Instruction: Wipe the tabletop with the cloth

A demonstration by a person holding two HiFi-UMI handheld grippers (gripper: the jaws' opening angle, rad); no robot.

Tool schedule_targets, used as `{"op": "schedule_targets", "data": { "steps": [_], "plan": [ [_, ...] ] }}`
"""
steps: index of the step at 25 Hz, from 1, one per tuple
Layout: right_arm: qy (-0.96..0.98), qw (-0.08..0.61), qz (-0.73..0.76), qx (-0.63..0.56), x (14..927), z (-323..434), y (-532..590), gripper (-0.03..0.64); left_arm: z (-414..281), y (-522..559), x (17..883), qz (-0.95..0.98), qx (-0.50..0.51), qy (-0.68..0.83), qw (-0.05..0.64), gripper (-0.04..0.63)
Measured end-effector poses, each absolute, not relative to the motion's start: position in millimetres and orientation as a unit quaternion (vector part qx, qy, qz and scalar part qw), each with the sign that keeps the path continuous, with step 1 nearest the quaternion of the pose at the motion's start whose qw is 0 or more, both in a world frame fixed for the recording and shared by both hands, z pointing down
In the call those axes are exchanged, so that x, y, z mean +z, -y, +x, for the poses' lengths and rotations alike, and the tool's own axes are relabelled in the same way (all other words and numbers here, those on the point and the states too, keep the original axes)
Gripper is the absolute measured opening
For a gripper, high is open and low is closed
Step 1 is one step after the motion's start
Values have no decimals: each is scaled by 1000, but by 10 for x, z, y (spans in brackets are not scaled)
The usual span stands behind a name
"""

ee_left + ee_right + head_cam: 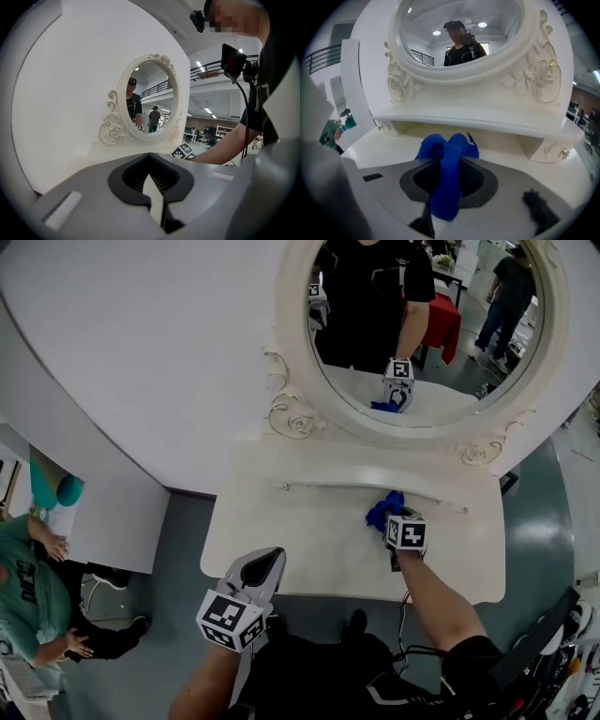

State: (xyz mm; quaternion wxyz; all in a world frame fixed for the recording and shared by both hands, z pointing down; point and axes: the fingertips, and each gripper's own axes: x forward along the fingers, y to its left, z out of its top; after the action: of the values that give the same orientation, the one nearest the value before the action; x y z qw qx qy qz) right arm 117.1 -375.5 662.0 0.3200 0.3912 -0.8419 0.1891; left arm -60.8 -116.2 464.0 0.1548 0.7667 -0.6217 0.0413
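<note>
The grey left gripper point(272, 559) and right gripper point(396, 524) each carry a black-and-white marker cube. The short-sleeved shirt point(314, 673) is black.

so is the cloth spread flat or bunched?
Bunched. The blue cloth is wadded in the shut jaws of the right gripper, folds bulging past the tips, not laid flat on the tabletop.

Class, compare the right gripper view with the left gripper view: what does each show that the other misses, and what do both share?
Only the right gripper view: the blue cloth, clamped between the jaws of the right tool. Only the left gripper view: the left tool, jaws together and empty, and the person's forearm stretched across at the right. Both: the ornate oval mirror standing above the white tabletop.
</note>
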Motion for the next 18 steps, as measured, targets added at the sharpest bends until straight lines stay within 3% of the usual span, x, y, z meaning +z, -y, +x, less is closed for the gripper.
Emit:
{"op": "schedule_targets", "data": {
  "steps": [9, 18],
  "plan": [
    [828, 348, 392, 199, 6841, 1190, 3895, 101, -642, 1170, 4659, 763, 46, 625, 160, 6],
    [843, 354, 347, 208, 6840, 1452, 3140, 101, -445, 1305, 4686, 794, 49, 585, 155, 6]
  ]
}}
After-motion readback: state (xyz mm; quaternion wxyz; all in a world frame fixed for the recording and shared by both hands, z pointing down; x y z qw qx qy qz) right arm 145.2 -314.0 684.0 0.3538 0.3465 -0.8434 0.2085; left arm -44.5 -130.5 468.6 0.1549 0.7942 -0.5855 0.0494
